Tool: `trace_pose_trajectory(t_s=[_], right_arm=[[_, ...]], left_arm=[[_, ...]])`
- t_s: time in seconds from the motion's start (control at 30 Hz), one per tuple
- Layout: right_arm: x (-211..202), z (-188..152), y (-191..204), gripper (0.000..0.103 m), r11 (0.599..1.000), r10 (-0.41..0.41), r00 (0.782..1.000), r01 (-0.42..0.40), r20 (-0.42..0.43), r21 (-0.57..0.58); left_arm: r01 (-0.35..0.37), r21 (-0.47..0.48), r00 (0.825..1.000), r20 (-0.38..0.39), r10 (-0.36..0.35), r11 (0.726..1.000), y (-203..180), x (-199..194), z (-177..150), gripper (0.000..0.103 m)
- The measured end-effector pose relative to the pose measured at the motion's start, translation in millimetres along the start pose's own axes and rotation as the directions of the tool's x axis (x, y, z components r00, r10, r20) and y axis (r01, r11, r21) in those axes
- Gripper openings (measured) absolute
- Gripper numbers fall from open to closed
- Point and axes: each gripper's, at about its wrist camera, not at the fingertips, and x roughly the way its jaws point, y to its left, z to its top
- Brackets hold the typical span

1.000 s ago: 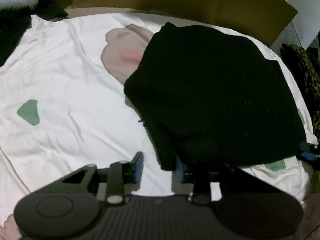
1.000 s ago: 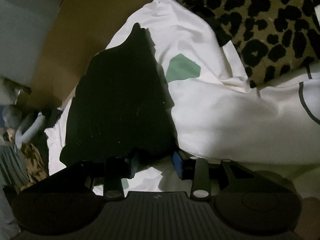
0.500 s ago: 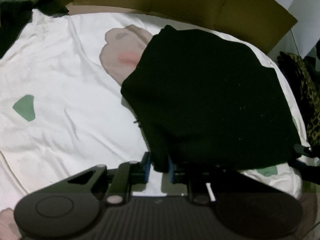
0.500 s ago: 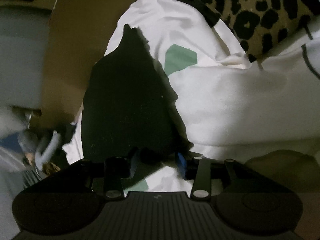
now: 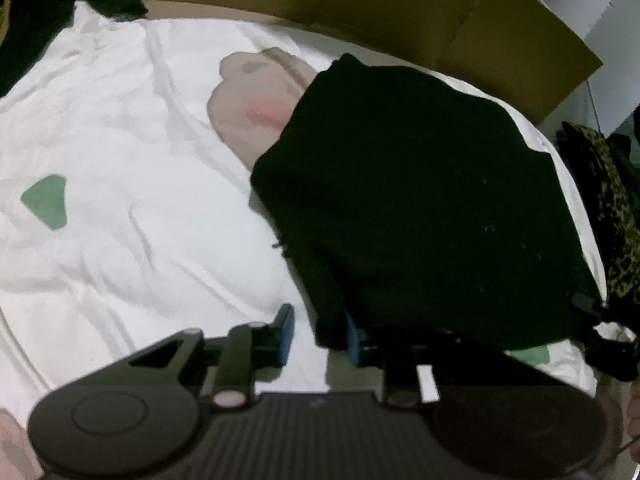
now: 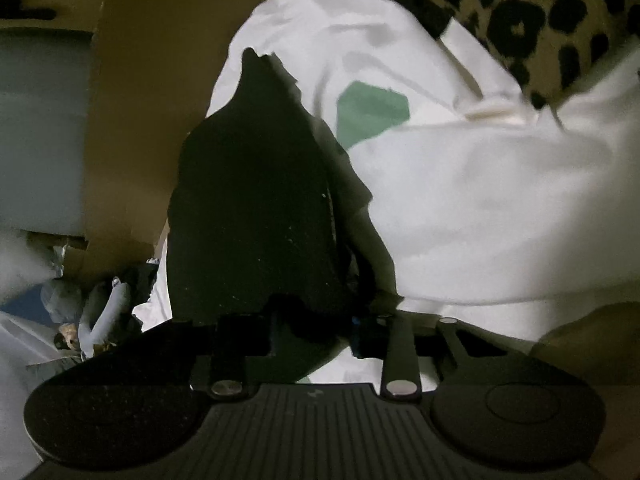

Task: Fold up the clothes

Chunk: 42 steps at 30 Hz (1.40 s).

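1. My left tool (image 5: 318,334) has its jaws spreading apart right now. The near corner of the black garment (image 5: 420,200) sits between the blue pads, close against the right-hand one; the left-hand pad stands clear of the cloth, so I see no pinch.
2. Ahead of the left tool and off to its right, the black garment lies as a folded dark slab on the white bedsheet (image 5: 132,216).
3. Ahead and to the left of that tool the sheet is wrinkled, with a green patch (image 5: 45,201) printed on it well off to the left and a beige cartoon shape with a pink mark (image 5: 256,98) partly tucked under the garment's far left edge.
4. Beyond the garment, brown cardboard (image 5: 400,4) stands along the bed's far side. At the far right of the left tool's view, a leopard-print fabric (image 5: 612,208) crowds the garment's right edge.
5. My right tool (image 6: 314,336) has its jaws coming together, with a dark fold of the black garment (image 6: 256,208) bunched between them. It is too dim there for me to tell whether the pads press on it.
6. To the right of the right tool, a swell of white bedding (image 6: 500,208) rises beside the garment, and a leopard-print fabric (image 6: 540,16) lies beyond it.
7. To the left of the right tool, cardboard (image 6: 152,80) stands close alongside the garment.
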Motion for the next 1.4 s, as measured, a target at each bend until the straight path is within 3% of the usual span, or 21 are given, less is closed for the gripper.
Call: trace_pose_trajectory(t_s=[0.07,0.17,0.43,0.53,0.63,0.7,0.9,1.4], right_arm=[[0.2,1.7,1.3,0.036,1.000,0.008,1.000,-0.008,-0.001,0.002],[-0.4,3.2,2.0,0.025,1.000,0.008,1.000,-0.008,0.000,0.002],[0.7,0.9,-0.6,0.027,1.000,0.006,1.000,-0.006,0.001,0.010],[0.0,1.4,-0.7,0.025,1.000,0.002,1.000,-0.002,0.004,0.001],[-0.1,2.0,0.4,0.020,1.000,0.001,1.000,-0.001,0.002,-0.003],[-0.9,2.1,1.6,0.018,1.000,-0.001,1.000,0.001,0.002,-0.010],[-6.6,0.6,4.9,0.010,0.999,0.005,1.000,-0.005,-0.001,-0.033],[-15.4,-9.1,22.5,0.008,0.996,0.029,0.999,-0.032,-0.037,-0.083]], left_arm=[[0.011,-0.007,1.000,0.001,-0.011,1.000,1.6,1.1,1.5,0.030],[0.024,-0.020,1.000,0.003,-0.024,1.000,3.4,1.1,0.2,0.030],[0.062,-0.071,0.998,0.011,-0.062,0.995,9.8,0.6,-8.1,0.030],[0.045,-0.036,0.999,0.013,-0.045,0.998,4.7,0.7,-8.0,0.028],[0.024,0.024,1.000,0.009,-0.024,0.999,-1.6,-2.1,-8.9,0.010],[0.013,0.055,1.000,0.006,-0.013,0.998,-5.0,-4.7,-9.5,0.007],[0.015,0.039,1.000,0.013,-0.015,0.999,-3.8,-15.8,-1.9,0.005],[0.020,0.044,0.999,0.049,-0.022,0.999,-1.8,-47.0,16.8,0.004]])
